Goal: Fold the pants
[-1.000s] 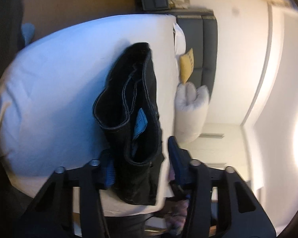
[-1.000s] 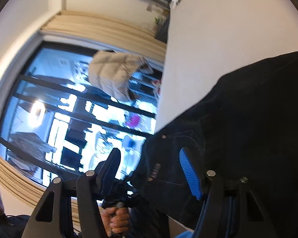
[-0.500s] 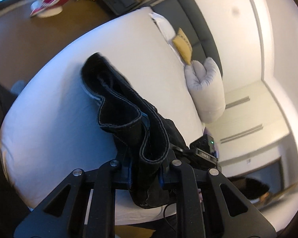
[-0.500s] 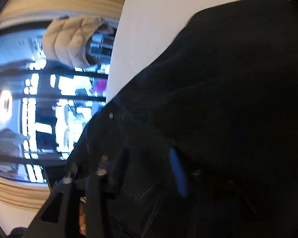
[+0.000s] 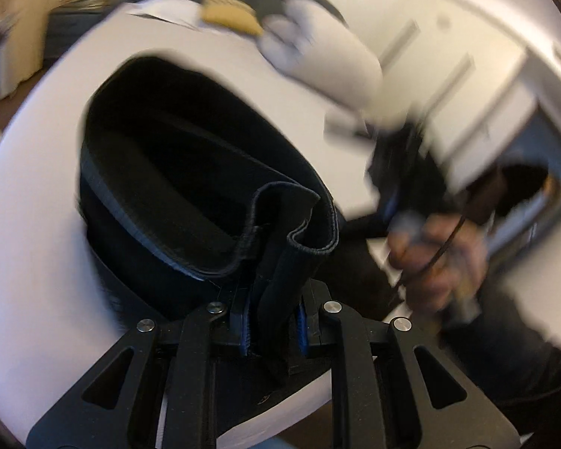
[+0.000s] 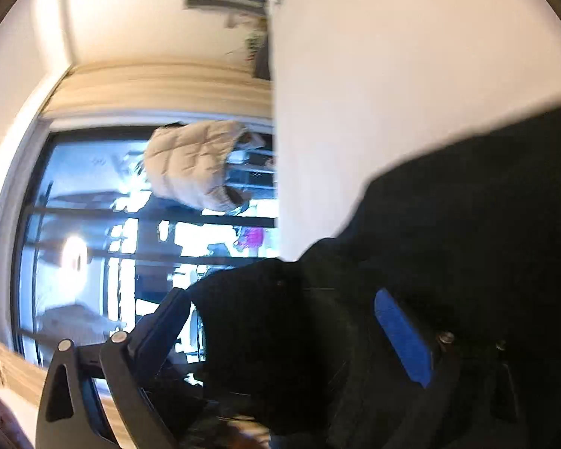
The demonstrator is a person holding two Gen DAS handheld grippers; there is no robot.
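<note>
You are clamping the left gripper (image 5: 273,321) onto a bunched hem edge of the black pants (image 5: 190,194), both blue pads pressed against the fabric with the cloth standing up between them. The pants are lying on the white bed (image 5: 37,224), folded over into a curved loop that runs from the near edge toward the far left. In the right wrist view, the right gripper (image 6: 280,321) is spread wide, with black cloth lying in the gap between its fingers; it is not pinching anything. Your right hand (image 5: 437,258) is showing just right of the pants, heavily blurred. Judgement: a fold-over is in hand. To do it well, be carrying the gripped edge low and level across the bed, closing the right fingers on the matching corner first so both layers are travelling together and are not twisting.
</note>
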